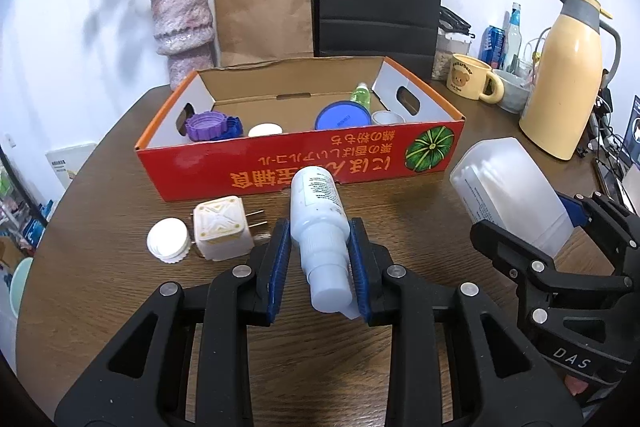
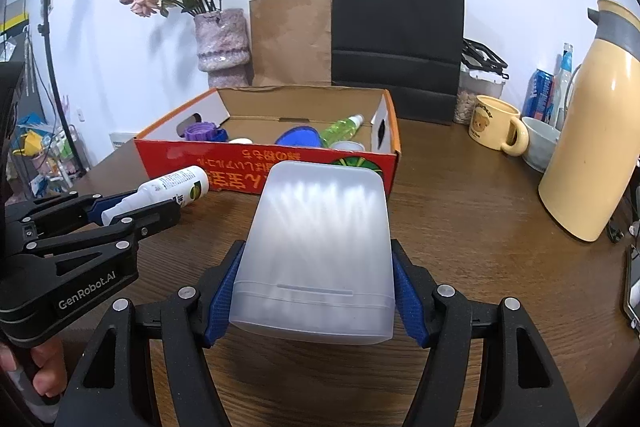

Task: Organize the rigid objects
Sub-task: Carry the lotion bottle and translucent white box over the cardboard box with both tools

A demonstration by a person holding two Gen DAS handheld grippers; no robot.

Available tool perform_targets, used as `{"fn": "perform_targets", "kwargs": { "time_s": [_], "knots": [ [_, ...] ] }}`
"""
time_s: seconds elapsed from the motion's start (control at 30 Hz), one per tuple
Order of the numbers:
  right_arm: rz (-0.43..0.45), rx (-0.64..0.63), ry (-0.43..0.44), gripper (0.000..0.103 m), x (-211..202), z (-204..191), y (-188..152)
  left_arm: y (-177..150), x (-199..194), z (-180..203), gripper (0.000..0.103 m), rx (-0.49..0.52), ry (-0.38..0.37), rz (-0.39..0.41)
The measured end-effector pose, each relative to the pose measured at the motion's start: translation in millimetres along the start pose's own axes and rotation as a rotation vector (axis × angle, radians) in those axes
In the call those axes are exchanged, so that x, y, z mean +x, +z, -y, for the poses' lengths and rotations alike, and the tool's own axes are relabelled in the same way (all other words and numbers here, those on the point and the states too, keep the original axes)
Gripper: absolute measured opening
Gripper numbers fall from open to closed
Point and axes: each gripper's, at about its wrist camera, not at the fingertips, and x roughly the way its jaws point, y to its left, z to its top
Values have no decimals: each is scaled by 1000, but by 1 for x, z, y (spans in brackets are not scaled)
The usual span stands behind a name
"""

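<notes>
Box (image 1: 280, 163) part filled; left gripper (image 1: 320, 259) clamps spray bottle (image 1: 316, 203), right gripper (image 2: 316, 303) clamps translucent container (image 2: 320, 227); plug (image 1: 220, 231) and cap (image 1: 168, 239) wait on surface (image 1: 100, 267).

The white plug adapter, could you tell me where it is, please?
In the left wrist view, the white plug adapter lies on the table, beside the white cap, before the red box.

Two identical hand-held grippers. Left gripper (image 1: 320, 263): matte black plastic frame with triangular cut-outs, silver round screws at the pivots, blue ribbed pads (image 1: 280, 263) lining both fingers. Right gripper (image 2: 316, 291): same black frame, silver screws, blue textured pads (image 2: 222, 301). White lettering on the side housings: "GenRobot.AI" on the left unit, "DAS" visible on the right.
</notes>
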Motion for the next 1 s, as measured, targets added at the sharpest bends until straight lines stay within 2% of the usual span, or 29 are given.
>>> {"fn": "perform_targets", "kwargs": {
  "time_s": [0.47, 1.0],
  "knots": [
    [33, -27, 23, 72, -5, -24, 12, 10, -22, -24, 25, -39, 22, 52],
    [78, -50, 23, 72, 0, -42, 45, 40, -27, -42, 25, -57, 40, 109]
  ]
}}
